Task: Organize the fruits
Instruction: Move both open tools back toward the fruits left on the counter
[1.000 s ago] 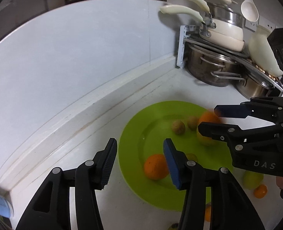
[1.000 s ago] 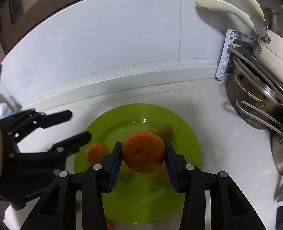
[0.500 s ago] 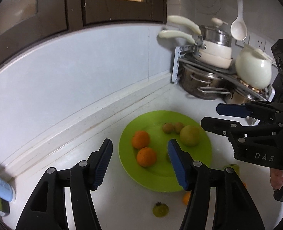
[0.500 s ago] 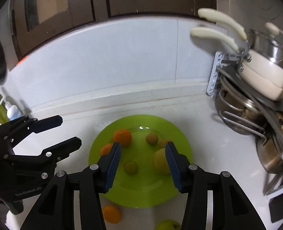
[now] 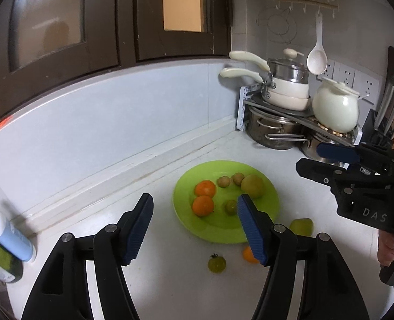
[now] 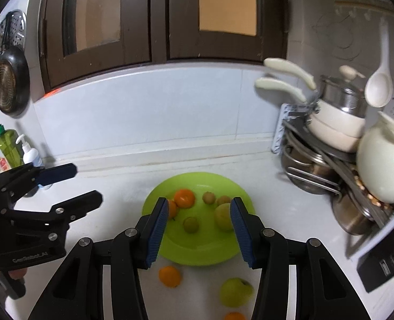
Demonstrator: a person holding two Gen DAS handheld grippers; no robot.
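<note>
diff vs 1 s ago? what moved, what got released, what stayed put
The right gripper let go of the orange it was carrying; that orange now sits on the green plate. Its jaws have just been opening and nothing is between them. The left gripper was already empty, and its jaws have also been opening. Both grippers pulled back and up from the plate. The plate, the loose fruit on the counter and the pot rack stayed put.

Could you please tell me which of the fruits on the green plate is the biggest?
The pale yellow-green round fruit at the right side of the round green plastic plate is clearly larger than the two oranges and the three small brownish-green fruits beside it.
</note>
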